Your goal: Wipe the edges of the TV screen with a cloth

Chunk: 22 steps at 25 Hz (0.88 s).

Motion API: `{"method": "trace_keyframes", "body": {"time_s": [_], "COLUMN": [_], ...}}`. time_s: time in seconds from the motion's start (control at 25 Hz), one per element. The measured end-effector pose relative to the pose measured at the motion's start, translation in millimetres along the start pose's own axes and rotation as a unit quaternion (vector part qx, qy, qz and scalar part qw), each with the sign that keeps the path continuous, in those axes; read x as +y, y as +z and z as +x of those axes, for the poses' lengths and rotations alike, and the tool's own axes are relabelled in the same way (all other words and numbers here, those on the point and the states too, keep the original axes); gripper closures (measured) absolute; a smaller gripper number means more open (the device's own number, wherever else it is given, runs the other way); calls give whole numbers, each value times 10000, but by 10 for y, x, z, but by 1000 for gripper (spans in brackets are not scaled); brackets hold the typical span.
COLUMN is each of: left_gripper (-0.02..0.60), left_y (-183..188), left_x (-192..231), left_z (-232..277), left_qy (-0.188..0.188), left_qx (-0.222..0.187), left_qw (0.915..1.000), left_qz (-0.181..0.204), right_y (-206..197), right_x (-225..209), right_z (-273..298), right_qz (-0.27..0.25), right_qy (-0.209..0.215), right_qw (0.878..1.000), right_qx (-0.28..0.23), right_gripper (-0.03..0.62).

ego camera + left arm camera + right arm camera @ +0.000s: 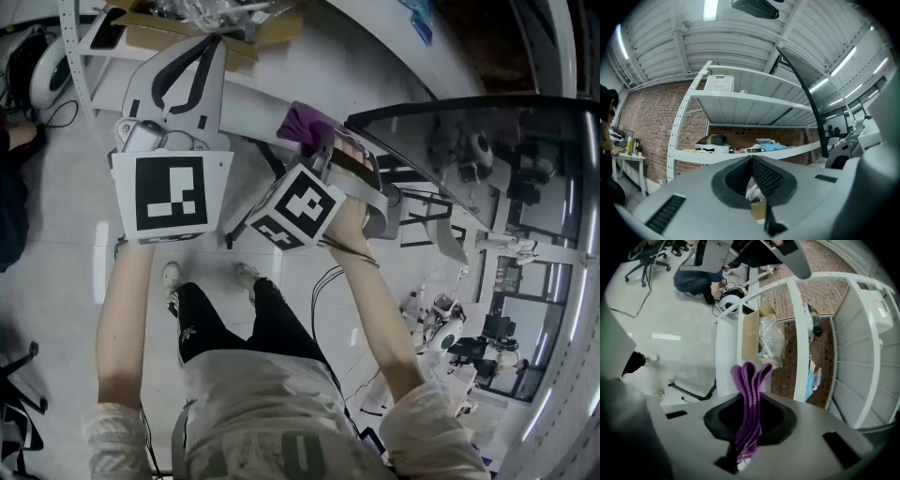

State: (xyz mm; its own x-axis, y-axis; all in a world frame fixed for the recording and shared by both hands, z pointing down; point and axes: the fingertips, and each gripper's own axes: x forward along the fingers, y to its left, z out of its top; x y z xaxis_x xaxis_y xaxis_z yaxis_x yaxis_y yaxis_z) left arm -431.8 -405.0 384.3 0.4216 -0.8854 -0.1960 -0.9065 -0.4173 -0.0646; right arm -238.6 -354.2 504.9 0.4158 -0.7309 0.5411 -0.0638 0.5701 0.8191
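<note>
Purple cloth (750,380) clamped in right gripper (749,401) beside TV screen (469,159) corner, likely pre-wipe; left gripper (751,163) closed, empty. Next: press cloth onto edge.

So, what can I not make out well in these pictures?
Whether the folded purple cloth touches the dark glossy TV screen: head view, the right gripper covers that spot.
The screen's far edge: head view, cut off by the right border.
Small items on the white metal shelf: left gripper view, too small.
</note>
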Motion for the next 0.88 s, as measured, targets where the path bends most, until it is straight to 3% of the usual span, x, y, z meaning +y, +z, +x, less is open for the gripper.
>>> {"method": "trace_keyframes", "body": {"time_s": [0.16,0.32,0.44,0.52,0.64,0.76,0.88], "left_gripper": [566,566,566,566,566,566,566], "left_y": [-28,34,289,602,1216,1825,2208], "left_x": [-28,18,-140,-364,-872,-1598,-2611], "left_z": [-83,-308,-503,-604,-689,-606,-574], "left_qy": [96,451,601,666,679,350,-182], "left_qx": [91,259,237,-4,-384,-766,-1000], "left_qw": [9999,9986,9977,9976,9969,9964,9948], "left_qz": [86,28,197,171,-51,-32,97], "right_y": [-88,-40,-83,-249,-731,-1462,-2469], "right_x": [128,212,169,15,-366,-717,-808], "right_z": [61,-181,-493,-727,-1157,-1568,-1888], "right_qz": [80,218,517,773,1613,2722,3562], "right_qy": [225,200,89,-59,-257,-569,-814], "right_qw": [9996,9959,9876,9794,9536,9114,8700], "right_qx": [-179,-856,-1480,-1863,-2531,-3033,-3310], "right_gripper": [540,540,540,540,540,540,540]}}
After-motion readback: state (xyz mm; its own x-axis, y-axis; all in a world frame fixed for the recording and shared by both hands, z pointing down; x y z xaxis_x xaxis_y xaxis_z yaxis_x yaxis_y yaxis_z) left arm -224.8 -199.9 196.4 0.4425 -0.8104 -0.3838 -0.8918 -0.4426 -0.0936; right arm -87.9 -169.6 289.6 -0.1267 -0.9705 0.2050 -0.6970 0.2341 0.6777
